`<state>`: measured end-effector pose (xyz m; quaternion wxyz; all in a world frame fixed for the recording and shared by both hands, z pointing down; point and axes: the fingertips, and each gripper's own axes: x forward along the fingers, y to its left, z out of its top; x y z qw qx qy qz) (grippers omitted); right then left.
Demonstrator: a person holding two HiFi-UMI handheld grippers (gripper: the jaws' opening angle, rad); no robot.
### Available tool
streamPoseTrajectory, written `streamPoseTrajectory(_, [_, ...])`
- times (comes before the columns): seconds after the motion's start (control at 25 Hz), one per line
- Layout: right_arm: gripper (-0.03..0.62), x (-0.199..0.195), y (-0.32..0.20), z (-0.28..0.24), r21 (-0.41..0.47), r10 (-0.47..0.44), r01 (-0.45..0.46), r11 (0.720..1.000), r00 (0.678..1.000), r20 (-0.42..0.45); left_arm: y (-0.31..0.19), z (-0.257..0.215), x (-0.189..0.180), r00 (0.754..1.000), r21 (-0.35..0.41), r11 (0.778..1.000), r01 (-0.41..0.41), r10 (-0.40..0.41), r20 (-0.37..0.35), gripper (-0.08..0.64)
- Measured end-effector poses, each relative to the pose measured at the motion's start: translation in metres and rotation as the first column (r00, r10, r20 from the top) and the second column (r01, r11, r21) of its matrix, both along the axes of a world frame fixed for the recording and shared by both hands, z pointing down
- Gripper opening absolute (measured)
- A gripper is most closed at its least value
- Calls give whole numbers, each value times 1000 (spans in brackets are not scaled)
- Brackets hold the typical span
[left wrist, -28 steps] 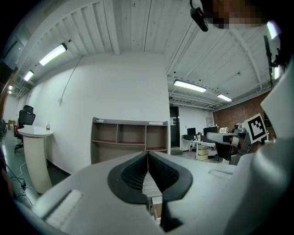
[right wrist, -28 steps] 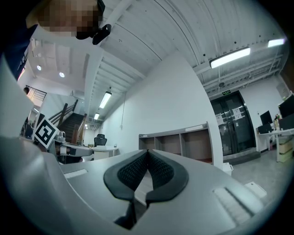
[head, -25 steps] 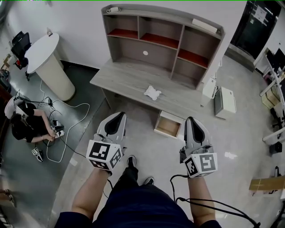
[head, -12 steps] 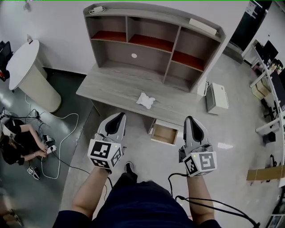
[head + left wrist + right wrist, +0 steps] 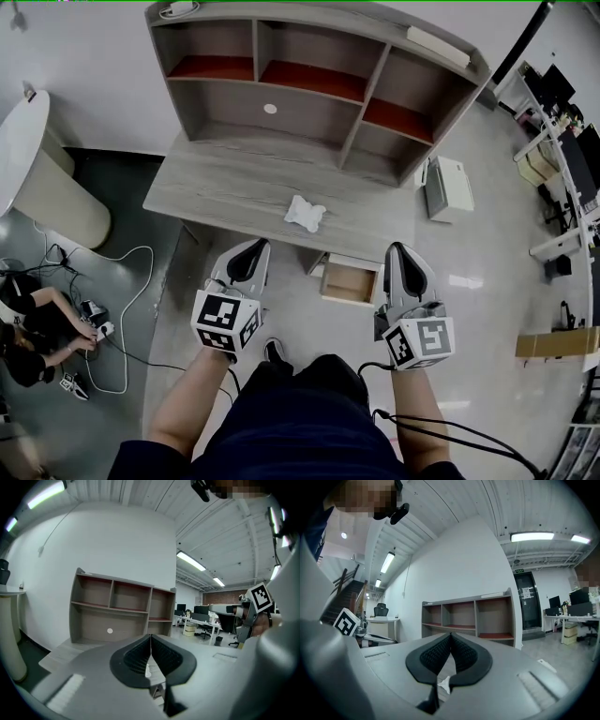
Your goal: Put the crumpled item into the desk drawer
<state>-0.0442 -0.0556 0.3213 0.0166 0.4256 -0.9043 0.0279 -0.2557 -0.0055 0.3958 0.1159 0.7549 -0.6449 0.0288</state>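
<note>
Approach step: left gripper (image 5: 251,246) and right gripper (image 5: 400,248) empty, jaws together, short of the desk (image 5: 225,187). Next, I judge: open onto the crumpled item (image 5: 305,213) near the front edge, above the open drawer (image 5: 351,281).

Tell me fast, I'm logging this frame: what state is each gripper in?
Left gripper: shut, holding nothing.
Right gripper: shut, holding nothing.

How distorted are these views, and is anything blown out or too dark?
Head view: fisheye bows the desk; even light, crumpled item sharp. Left gripper view: heavy fisheye, black corners, ceiling strip blown out. Right gripper view: same black corners, ceiling light glaring.
</note>
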Motion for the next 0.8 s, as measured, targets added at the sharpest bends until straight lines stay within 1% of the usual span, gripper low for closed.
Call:
streamPoseTrajectory(0.08, [6,-5,-8,6,-15,-3,3,1000,1000,-14,-10,9,-4,1000,-16,1000,0,0,-4,6])
streamPoseTrajectory(0.2, [6,-8,-21,17,-31,-8,8,1000,1000,-11,-29,23,-5,1000,-42,999,-4,5,8,6])
streamPoseTrajectory(0.36, [6,-3,-36,33,-66,-12,11,998,1000,-9,-54,46,2,999,-101,995,-25,27,23,6])
streamPoseTrajectory(0.48, [6,3,-48,43,-93,-16,15,996,1000,-7,-74,66,7,998,-152,988,-29,36,49,6])
streamPoseTrajectory(0.6, [6,13,-57,56,-123,-24,24,992,1000,0,-90,94,13,996,-218,976,-21,39,78,6])
streamPoseTrajectory(0.68, [6,22,-61,64,-141,-24,25,990,1000,15,-97,116,16,993,-275,961,-15,47,109,6])
streamPoseTrajectory(0.8, [6,35,-68,72,-153,-29,31,988,999,14,-108,147,24,985,-349,937,-26,82,148,6])
